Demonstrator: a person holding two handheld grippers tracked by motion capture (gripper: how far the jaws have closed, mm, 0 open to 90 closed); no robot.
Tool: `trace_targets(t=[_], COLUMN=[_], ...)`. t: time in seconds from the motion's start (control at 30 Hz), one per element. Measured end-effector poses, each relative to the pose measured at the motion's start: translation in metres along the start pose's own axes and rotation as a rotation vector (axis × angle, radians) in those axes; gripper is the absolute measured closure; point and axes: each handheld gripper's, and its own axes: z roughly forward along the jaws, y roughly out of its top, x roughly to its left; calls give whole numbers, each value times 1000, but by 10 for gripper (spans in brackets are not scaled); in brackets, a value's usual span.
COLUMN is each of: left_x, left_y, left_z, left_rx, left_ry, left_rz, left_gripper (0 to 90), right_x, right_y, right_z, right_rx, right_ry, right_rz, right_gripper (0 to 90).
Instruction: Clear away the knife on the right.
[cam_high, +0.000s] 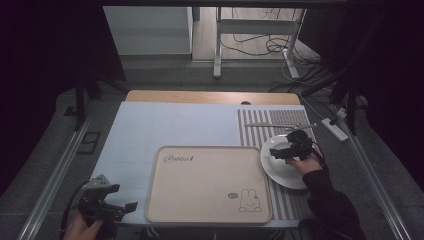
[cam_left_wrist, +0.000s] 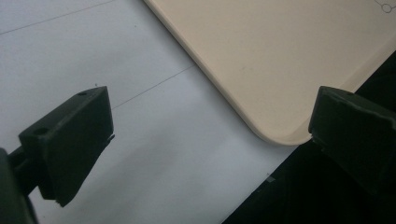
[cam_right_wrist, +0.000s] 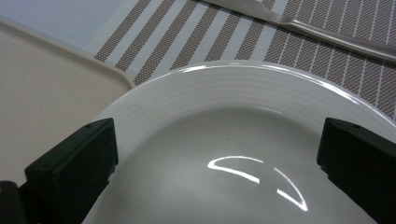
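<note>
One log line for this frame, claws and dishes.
right claw: open, over plate | left claw: open, near tray corner | knife: on mat, beyond plate

One tray (cam_high: 209, 183) lies on the table. One plate (cam_high: 278, 166) sits just right of the tray, on one striped mat (cam_high: 255, 132). One knife (cam_high: 280, 125) lies beyond the plate. Two grippers: one (cam_high: 279, 155) over the plate, one (cam_high: 121, 202) left of the tray.

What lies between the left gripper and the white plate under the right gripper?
In the high view, the beige tray lies between the left gripper and the white plate; the right gripper hangs open over that plate.
</note>
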Motion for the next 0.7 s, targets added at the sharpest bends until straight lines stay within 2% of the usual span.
trace_targets(t=[0.37, 0.7], left_x=[0, 0], left_y=[0, 0], left_z=[0, 0], left_rx=[-1, -1], left_ry=[-1, -1], left_rz=[0, 1], left_gripper=[10, 10], right_x=[-18, -34], right_y=[14, 27], right_z=[14, 24], right_rx=[21, 36], right_ry=[-29, -35], right_rz=[26, 61], right_gripper=[0, 0])
